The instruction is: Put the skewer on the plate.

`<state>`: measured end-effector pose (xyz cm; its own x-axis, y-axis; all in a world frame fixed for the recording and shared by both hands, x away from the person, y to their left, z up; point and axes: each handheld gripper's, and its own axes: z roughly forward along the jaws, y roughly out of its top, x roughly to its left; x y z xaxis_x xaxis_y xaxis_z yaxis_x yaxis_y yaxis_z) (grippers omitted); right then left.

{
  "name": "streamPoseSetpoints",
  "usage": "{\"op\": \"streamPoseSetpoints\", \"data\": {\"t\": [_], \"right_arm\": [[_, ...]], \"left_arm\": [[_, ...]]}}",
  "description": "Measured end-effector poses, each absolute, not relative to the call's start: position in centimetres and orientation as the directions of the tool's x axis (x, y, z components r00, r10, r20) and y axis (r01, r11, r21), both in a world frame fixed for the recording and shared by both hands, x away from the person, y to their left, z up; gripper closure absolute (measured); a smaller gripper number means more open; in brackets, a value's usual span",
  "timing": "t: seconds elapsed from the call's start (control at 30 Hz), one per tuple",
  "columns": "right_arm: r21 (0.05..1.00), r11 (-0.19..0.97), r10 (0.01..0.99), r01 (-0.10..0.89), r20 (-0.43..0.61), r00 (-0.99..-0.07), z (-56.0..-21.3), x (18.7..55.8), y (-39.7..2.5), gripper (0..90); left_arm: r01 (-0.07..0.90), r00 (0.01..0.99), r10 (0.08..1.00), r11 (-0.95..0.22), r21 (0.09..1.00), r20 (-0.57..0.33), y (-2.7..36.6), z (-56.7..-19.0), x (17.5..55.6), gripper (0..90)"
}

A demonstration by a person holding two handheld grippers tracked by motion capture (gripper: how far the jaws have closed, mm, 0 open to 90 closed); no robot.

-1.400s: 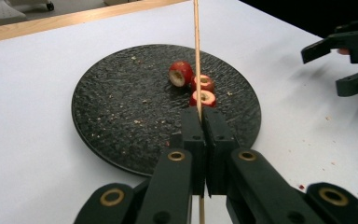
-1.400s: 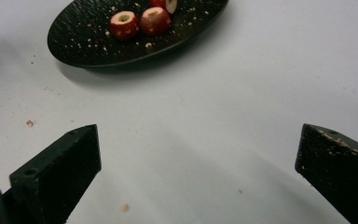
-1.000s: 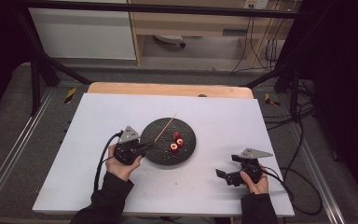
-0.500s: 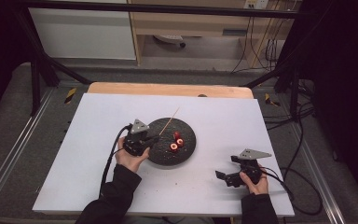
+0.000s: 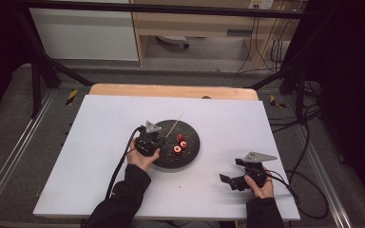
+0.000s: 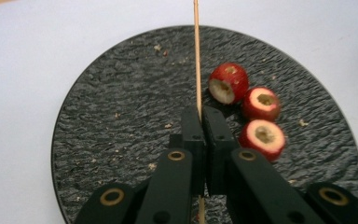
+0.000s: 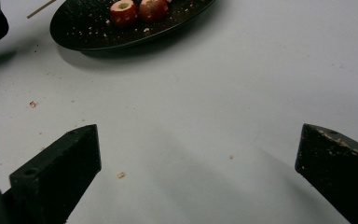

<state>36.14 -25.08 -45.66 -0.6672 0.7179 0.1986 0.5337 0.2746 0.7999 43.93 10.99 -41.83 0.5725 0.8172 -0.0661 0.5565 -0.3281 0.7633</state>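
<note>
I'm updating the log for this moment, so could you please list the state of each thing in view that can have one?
Left gripper: shut on the skewer, over the plate.
Right gripper: open, holding nothing, above the white table.
Skewer: bare, clamped between the jaws.
Three red fruits: cored, loose on the plate, none threaded.
Plate: black, strewn with crumbs.

Left gripper (image 6: 200, 116) clamped tight; right gripper (image 7: 198, 154) spread wide.
</note>
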Motion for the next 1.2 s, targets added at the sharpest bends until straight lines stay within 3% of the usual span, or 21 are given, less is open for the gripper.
{"op": "streamPoseSetpoints", "data": {"t": [0.9,1.2], "right_arm": [[0.795,0.283,0.717,0.537,0.197,-0.669,-45.8,36.2,-24.9,1.0],[0.793,0.284,0.718,0.538,0.197,-0.668,-45.8,36.2,-25.0,1.0]], "left_arm": [[0.620,0.542,0.839,-0.352,0.702,-0.058,9.6,-43.5,45.0,87.4],[0.588,0.591,0.803,-0.363,0.723,-0.077,11.1,-41.8,43.9,69.3]]}}
